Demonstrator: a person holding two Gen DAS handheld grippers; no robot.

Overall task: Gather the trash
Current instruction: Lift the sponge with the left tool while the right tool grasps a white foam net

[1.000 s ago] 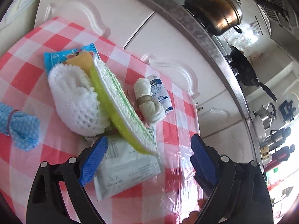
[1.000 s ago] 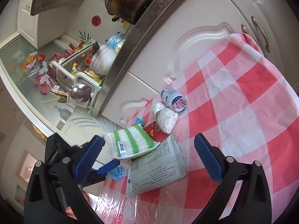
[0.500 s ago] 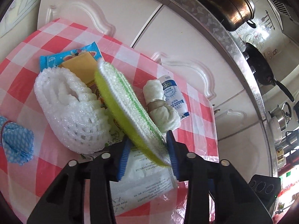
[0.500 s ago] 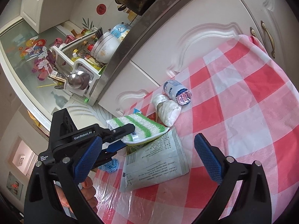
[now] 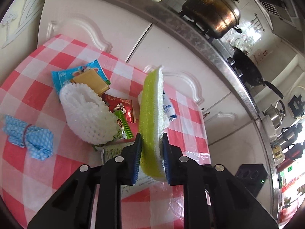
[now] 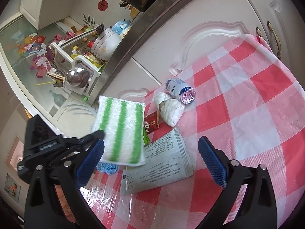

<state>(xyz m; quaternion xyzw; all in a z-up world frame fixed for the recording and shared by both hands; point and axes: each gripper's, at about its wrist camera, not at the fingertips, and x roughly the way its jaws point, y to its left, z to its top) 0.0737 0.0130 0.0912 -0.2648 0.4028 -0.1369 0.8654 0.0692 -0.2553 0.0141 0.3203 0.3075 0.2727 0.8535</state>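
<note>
My left gripper [image 5: 150, 152] is shut on a green and white striped sponge [image 5: 151, 114] and holds it edge-up above the table; the sponge also shows in the right wrist view [image 6: 122, 131]. Below lie a white foam net [image 5: 87, 116], a blue snack wrapper [image 5: 80, 76], a red sachet [image 5: 122, 106], a green candy wrapper [image 5: 124, 126], a grey paper packet [image 6: 160, 162], a white wad [image 6: 170, 110] and a small bottle [image 6: 181, 91]. My right gripper [image 6: 150, 162] is open and empty above the packet.
The red and white checked tablecloth [image 6: 257, 105] covers the table beside white cabinet doors [image 6: 200, 24]. A blue cloth bundle [image 5: 28, 137] lies at the left. A steel counter edge [image 5: 209, 43] carries a pot [image 5: 211, 9] and a pan [image 5: 249, 68].
My left gripper closed on the sponge and lifted it off the pile, turning it upright. The red sachet and green wrapper beneath it now show. My right gripper stayed open.
</note>
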